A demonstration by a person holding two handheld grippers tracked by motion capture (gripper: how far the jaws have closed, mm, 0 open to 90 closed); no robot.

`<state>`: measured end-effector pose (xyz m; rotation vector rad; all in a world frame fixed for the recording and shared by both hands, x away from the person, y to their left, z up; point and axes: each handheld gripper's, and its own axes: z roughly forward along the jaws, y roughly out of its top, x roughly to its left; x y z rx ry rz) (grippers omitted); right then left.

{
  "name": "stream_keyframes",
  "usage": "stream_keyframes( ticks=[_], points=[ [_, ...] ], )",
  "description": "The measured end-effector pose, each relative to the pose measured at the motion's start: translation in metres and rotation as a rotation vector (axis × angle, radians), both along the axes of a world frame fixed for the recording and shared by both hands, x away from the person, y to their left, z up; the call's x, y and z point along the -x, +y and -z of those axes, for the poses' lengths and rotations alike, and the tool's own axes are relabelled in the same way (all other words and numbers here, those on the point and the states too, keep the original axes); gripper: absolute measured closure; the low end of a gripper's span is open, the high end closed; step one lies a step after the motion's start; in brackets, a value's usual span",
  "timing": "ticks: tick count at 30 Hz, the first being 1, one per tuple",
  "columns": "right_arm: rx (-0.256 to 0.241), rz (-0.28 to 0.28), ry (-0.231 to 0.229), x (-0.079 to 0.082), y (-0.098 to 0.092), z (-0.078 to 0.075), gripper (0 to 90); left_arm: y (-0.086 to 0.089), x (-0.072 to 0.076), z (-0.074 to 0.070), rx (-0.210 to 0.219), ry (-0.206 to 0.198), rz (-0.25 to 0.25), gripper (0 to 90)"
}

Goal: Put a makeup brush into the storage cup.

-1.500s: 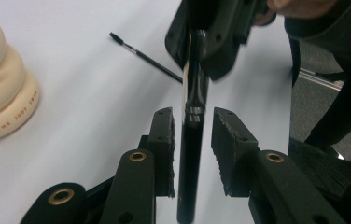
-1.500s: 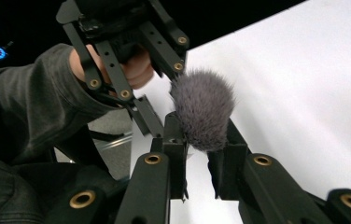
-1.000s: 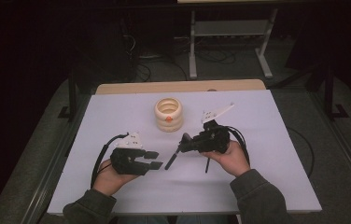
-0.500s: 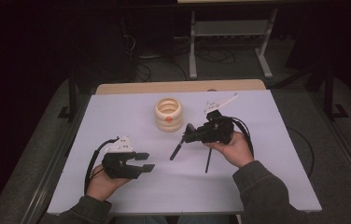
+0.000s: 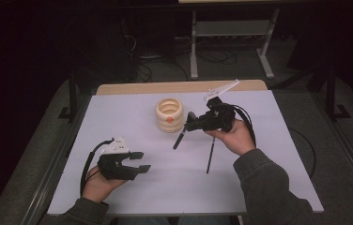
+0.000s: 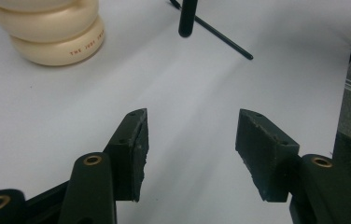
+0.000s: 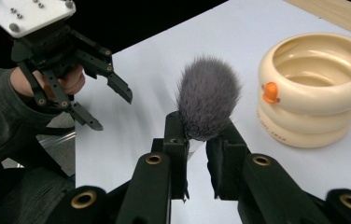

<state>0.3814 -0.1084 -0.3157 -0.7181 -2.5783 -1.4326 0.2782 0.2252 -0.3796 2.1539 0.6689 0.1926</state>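
A: What is hidden or hard to make out?

B: Where the makeup brush is clamped by the right claw, its ferrule is covered by the pads. In the high view the brush is seen hanging as a dark stick, raised above the white worktop. The thin black rod lying near it cannot be identified.

A: How is the left claw set?

B: It is held wide, with nothing between the pads, low over the worktop near the person's edge.

A: Materials and shapes?

B: Soft grey bristles in a rounded tuft are shown. The cream holder is formed of stacked glossy rings, and a small orange duck figure is fixed to its side.

A: Any writing?

B: Small red letters are printed on the lowest ring, but only "THE" can be read with confidence.
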Motion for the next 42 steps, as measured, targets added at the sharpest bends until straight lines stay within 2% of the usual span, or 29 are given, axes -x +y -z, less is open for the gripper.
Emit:
stream_keyframes(
  ticks=[7, 12, 18, 23, 30, 34, 36, 42],
  points=[
    [0.022, 0.024, -0.014, -0.013, 0.001, -0.016, 77.4, 0.007, -0.002, 0.000, 0.004, 0.000, -0.020, 40.4],
    [0.041, 0.038, -0.038, -0.022, 0.004, -0.028, 77.4, 0.012, -0.004, -0.001, 0.025, -0.005, -0.041, 38.3],
    [0.055, 0.064, -0.050, -0.032, 0.007, -0.044, 77.4, 0.014, -0.005, 0.000, 0.015, 0.001, -0.049, 36.9],
    [0.061, 0.077, -0.058, -0.040, 0.011, -0.055, 77.4, 0.018, -0.005, -0.001, 0.025, -0.001, -0.059, 35.7],
    [0.069, 0.099, -0.068, -0.053, 0.021, -0.062, 77.4, 0.020, -0.006, -0.002, 0.029, -0.004, -0.061, 32.5],
    [0.081, 0.123, -0.070, -0.066, 0.029, -0.068, 77.4, 0.020, -0.007, -0.001, 0.025, -0.007, -0.061, 29.0],
    [0.084, 0.134, -0.070, -0.070, 0.031, -0.069, 77.4, 0.020, -0.007, -0.001, 0.034, -0.005, -0.068, 28.4],
    [0.086, 0.165, -0.065, -0.083, 0.033, -0.069, 77.4, 0.019, -0.007, 0.000, 0.025, -0.006, -0.062, 27.3]
  ],
)
